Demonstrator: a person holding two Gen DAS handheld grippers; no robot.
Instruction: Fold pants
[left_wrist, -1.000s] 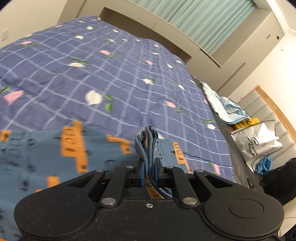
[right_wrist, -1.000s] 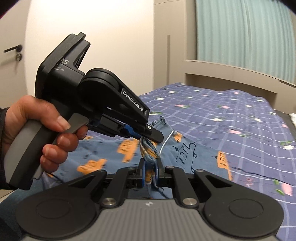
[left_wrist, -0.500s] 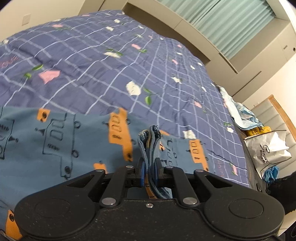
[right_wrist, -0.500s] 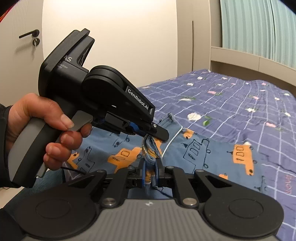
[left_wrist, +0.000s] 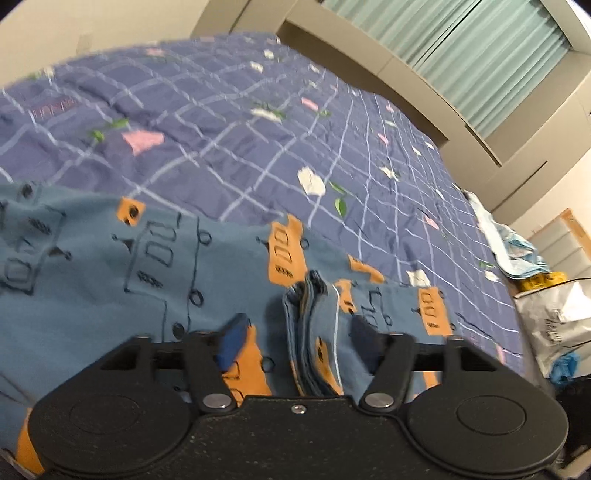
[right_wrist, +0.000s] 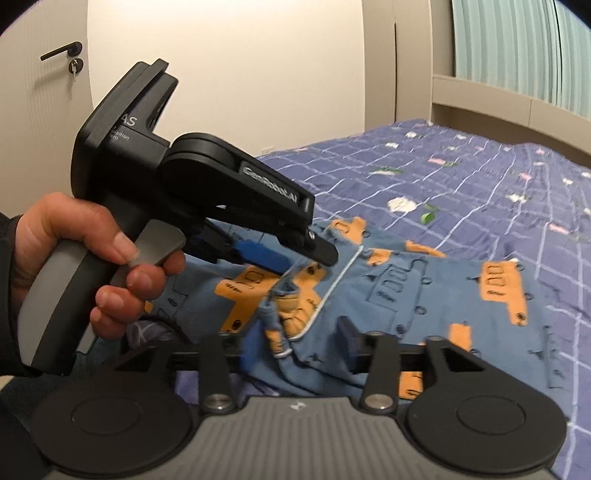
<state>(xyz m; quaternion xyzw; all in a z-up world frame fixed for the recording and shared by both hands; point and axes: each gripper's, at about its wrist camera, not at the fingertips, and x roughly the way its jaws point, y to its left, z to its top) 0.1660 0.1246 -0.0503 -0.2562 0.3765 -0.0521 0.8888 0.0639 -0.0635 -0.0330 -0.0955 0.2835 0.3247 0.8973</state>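
Observation:
Blue pants (left_wrist: 110, 280) printed with orange and outlined buses lie on the purple checked bedspread (left_wrist: 240, 129). In the left wrist view my left gripper (left_wrist: 297, 332) is open, its jaws wide apart on either side of the bunched waistband edge (left_wrist: 310, 314). In the right wrist view my right gripper (right_wrist: 299, 341) is open too, with the waistband and white drawstring (right_wrist: 332, 291) lying loose between its jaws. The left gripper (right_wrist: 295, 254) shows there as well, held in a hand just above the pants (right_wrist: 406, 288).
A beige headboard ledge (left_wrist: 369, 59) and green curtains run behind the bed. To the right of the bed are a pile of light-blue cloth (left_wrist: 513, 251) and a silver bag (left_wrist: 554, 317). A door (right_wrist: 40, 110) is at the left in the right wrist view.
Both grippers were shut on the bunched waistband; both have now opened and let it go. The pants have sunk onto the bed, with more fabric spread in view.

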